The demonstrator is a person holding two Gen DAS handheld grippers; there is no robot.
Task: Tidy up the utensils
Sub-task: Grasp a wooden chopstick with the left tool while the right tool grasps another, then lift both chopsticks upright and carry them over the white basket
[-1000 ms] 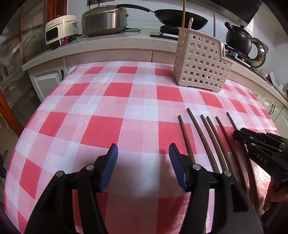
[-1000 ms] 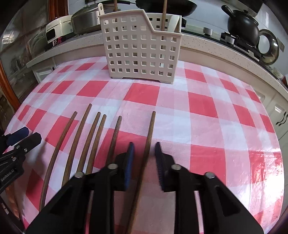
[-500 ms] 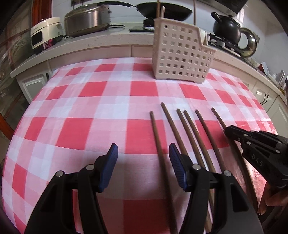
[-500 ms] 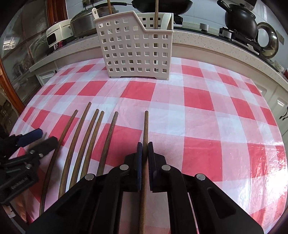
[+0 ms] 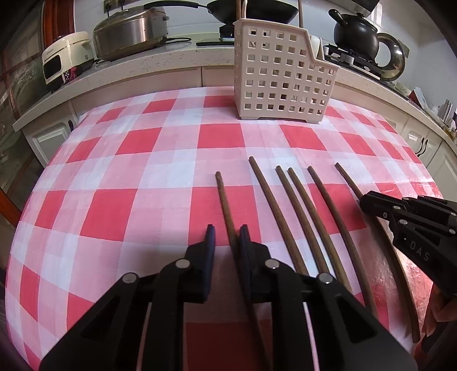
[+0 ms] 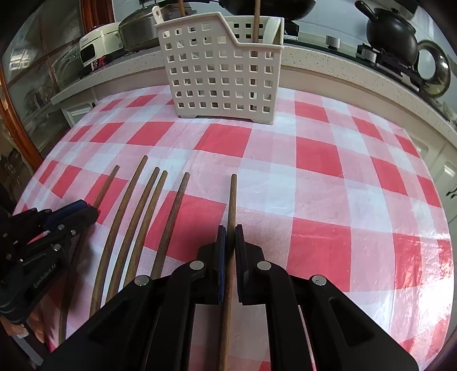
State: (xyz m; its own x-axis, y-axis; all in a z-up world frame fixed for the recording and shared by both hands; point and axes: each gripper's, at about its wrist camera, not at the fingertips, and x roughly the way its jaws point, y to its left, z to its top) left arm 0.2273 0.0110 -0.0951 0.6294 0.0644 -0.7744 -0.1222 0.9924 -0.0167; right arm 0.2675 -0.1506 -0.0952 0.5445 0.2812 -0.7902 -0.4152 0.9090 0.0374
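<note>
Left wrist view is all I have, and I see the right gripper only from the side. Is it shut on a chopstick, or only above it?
Observer: It is shut. In the right wrist view the right gripper has both pads pressed on the rightmost chopstick, which runs straight between them.
Operator: And the basket, how is it divided on that side?
Observer: The basket shows a tall left part and a lower right part there. A standing chopstick is in the lower right part.
</note>
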